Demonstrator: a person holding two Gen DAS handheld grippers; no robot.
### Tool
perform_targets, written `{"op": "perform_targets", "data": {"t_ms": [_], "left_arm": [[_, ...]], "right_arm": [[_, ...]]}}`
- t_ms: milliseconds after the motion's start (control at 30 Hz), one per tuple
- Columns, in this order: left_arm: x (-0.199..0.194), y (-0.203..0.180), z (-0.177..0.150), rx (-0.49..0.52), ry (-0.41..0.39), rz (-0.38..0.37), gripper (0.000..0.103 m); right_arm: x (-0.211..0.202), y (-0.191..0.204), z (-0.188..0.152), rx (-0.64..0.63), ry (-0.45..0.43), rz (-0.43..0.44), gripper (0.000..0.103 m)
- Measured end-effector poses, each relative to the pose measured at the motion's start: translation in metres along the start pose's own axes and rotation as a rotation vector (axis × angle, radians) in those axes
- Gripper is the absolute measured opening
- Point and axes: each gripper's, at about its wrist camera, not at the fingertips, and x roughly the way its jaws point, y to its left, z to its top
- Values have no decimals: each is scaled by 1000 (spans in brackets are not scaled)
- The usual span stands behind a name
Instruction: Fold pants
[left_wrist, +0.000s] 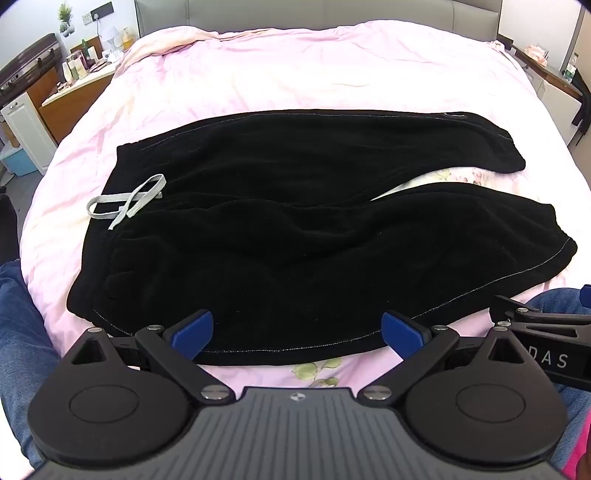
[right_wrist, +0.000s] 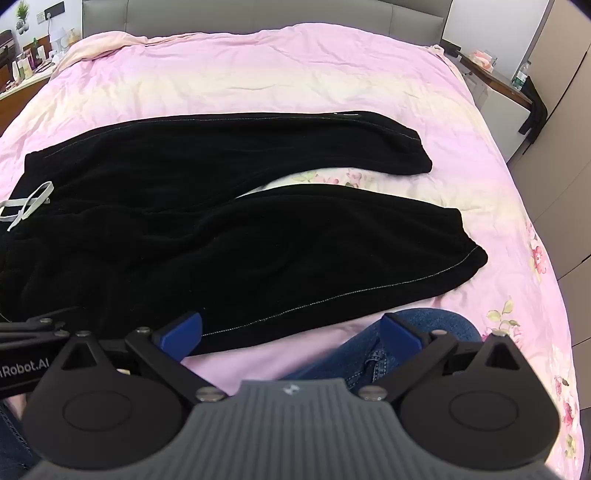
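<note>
Black pants (left_wrist: 280, 221) lie spread flat on a pink bed cover (left_wrist: 295, 74), waistband to the left, two legs reaching right with a gap between them. A grey drawstring (left_wrist: 127, 201) lies on the waistband. My left gripper (left_wrist: 297, 332) is open and empty, held above the near edge of the pants near the waist. My right gripper (right_wrist: 291, 334) is open and empty near the hem side of the near leg. The pants also show in the right wrist view (right_wrist: 236, 221), with the drawstring (right_wrist: 27, 205) at the far left.
A grey headboard (left_wrist: 314, 11) stands at the far end of the bed. A cluttered side table (left_wrist: 77, 70) is at the left, a counter (right_wrist: 495, 74) at the right. The person's jeans-clad knee (right_wrist: 369, 354) is at the near bed edge.
</note>
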Motion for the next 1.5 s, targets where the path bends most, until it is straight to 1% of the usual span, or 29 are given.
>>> {"op": "perform_targets", "data": {"t_ms": [200,233,367,533,1500], "left_arm": [[-1,-2,-1,-3,-7,-12,103],[-2,9,-2,-3,-7,-17,103],[-4,13,-4,-5,-7,-24,103],[5,2,-4,-4,0,-10,103],[4,-3,-5,-7,9,-15,103]], "right_arm": [[2,-2,1,4,-6,2,98],[2,-2,1,3,-5,2,98],[1,-2,2,4,-2,2,98],[1,-2,2,2,-3,2,98],[3,0,0,3,2,-3,98]]}}
